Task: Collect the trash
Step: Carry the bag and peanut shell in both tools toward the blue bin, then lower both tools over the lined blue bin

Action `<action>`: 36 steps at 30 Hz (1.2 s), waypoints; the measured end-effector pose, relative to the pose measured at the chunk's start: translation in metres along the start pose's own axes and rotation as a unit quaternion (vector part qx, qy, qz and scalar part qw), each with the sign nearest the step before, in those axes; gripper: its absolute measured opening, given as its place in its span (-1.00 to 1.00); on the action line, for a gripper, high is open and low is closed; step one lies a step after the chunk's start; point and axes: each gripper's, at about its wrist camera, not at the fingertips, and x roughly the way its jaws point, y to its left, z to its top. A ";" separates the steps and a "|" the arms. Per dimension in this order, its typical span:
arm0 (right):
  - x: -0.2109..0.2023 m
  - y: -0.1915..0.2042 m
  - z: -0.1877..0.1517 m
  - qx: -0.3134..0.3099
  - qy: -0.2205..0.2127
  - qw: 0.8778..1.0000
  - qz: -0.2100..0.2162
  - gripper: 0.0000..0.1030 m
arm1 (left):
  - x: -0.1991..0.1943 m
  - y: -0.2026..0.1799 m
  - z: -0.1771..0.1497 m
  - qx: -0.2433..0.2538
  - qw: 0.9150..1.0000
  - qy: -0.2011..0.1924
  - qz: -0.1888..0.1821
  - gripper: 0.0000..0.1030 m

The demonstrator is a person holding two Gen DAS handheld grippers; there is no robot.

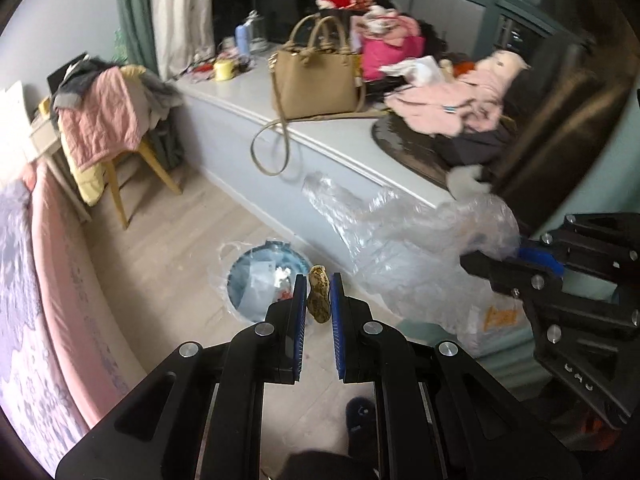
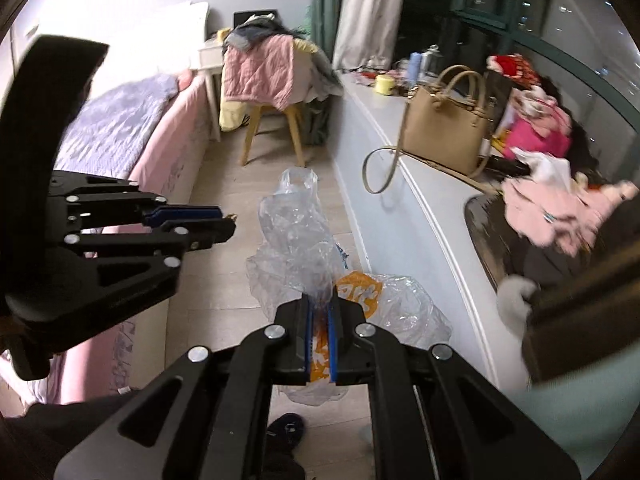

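The left gripper [image 1: 319, 294] pinches a peanut shell [image 1: 319, 299] above the lined bin [image 1: 240, 276]. Right of the bin, the right gripper [image 2: 320, 320] clamps a clear plastic bag [image 2: 296, 236].

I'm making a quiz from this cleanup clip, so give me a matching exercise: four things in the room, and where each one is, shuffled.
Things:
1. peanut shell
2. clear plastic bag
3. tan handbag
4. pink quilted jacket

Places:
A. draped over the yellow chair
B. standing on the white window ledge
C. pinched in the left gripper
D. pinched in the right gripper

Pairs: 1-C, 2-D, 3-B, 4-A
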 end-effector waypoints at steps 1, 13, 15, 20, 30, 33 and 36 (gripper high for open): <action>0.007 -0.004 0.011 -0.001 -0.001 1.000 0.007 -0.86 | 0.005 0.003 0.005 -0.002 1.000 0.003 0.005 -0.80; 0.130 -0.014 0.096 -0.009 0.045 0.998 0.036 -0.86 | 0.107 0.088 0.057 0.002 0.999 0.034 0.036 -0.80; 0.154 -0.010 0.105 -0.020 0.054 0.998 0.032 -0.86 | 0.131 0.103 0.064 0.001 0.999 0.044 0.030 -0.79; 0.218 -0.014 0.106 -0.010 0.081 0.996 0.040 -0.86 | 0.193 0.128 0.064 -0.015 0.997 0.079 0.014 -0.79; 0.354 -0.031 0.066 -0.025 0.134 0.988 0.075 -0.86 | 0.334 0.148 0.012 -0.067 0.986 0.153 -0.001 -0.80; 0.390 -0.038 0.049 -0.024 0.151 0.984 0.087 -0.86 | 0.372 0.148 -0.001 -0.070 0.983 0.167 -0.004 -0.79; 0.425 -0.043 0.031 -0.028 0.162 0.982 0.089 -0.86 | 0.407 0.152 -0.012 -0.083 0.981 0.174 -0.004 -0.80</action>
